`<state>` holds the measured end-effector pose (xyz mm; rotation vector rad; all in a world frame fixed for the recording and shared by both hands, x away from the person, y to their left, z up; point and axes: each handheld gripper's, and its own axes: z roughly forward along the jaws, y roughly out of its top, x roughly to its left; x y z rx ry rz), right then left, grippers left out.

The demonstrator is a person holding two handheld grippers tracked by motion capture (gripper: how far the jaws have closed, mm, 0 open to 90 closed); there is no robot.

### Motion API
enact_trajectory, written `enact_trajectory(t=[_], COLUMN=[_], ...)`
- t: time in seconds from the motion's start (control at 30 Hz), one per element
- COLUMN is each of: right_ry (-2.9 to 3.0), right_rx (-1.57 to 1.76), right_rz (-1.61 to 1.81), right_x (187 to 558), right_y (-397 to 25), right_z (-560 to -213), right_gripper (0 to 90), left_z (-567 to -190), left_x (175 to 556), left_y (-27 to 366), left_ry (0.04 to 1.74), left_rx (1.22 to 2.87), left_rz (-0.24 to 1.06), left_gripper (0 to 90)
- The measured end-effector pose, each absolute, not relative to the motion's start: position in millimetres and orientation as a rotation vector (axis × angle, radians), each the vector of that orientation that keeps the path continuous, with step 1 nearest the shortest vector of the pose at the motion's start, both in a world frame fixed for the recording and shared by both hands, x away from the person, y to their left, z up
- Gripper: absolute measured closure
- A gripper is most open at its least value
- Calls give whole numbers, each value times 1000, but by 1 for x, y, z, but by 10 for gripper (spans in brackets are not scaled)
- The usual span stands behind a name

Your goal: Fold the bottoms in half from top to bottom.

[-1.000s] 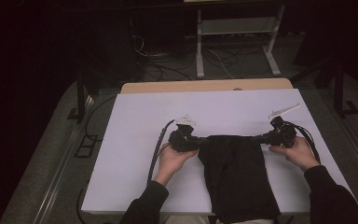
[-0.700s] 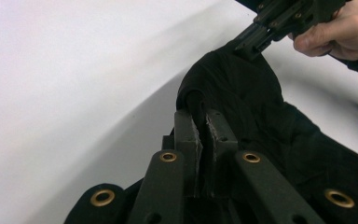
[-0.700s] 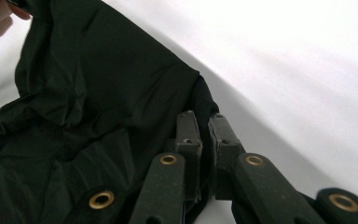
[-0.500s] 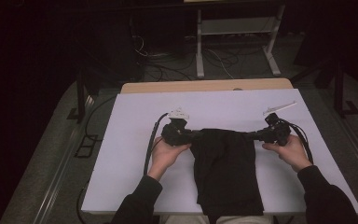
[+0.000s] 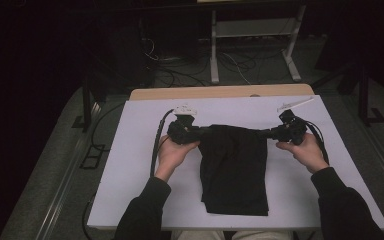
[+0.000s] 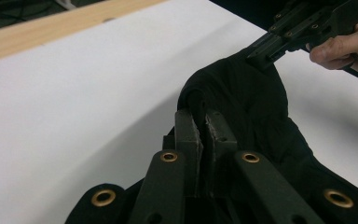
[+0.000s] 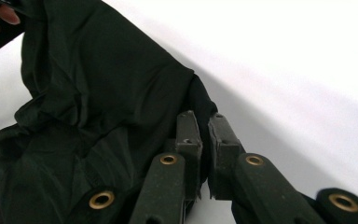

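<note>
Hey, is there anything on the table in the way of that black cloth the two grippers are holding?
Nothing visible. The left hand-held gripper and the right hand-held gripper are each already shut on a top corner of the black cloth, and the white table around and beyond it lies bare.

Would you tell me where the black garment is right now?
In the high view, the black garment lies mid-table on the white sheet, its far corners pinched by the left gripper and right gripper.
</note>
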<state>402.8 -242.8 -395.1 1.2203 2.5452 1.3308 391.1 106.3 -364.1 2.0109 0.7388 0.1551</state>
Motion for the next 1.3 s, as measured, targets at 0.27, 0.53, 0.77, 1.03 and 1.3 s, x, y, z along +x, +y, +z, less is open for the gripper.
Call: enact_trajectory(t=[0.27, 0.53, 0.77, 1.03, 1.3], right_ry=[2526, 2508, 2501, 2506, 2507], right_rx=[1229, 1233, 1256, 1289, 1346], right_rz=[1326, 1320, 1352, 1365, 1372], right_x=[428, 450, 463, 475, 489], right_y=[-237, -231, -228, -226, -228], right_z=[-380, -370, -375, -392, -411], right_gripper=[839, 839, 839, 836, 832], left_z=[-365, -358, -365, -382, -406], left_x=[407, 423, 437, 450, 467], left_y=[115, 117, 121, 121, 118], left_ry=[777, 770, 807, 834, 857], left_rx=[2003, 1999, 1974, 1989, 1991], left_rz=[182, 236, 251, 266, 258], left_gripper=[847, 847, 847, 840, 835])
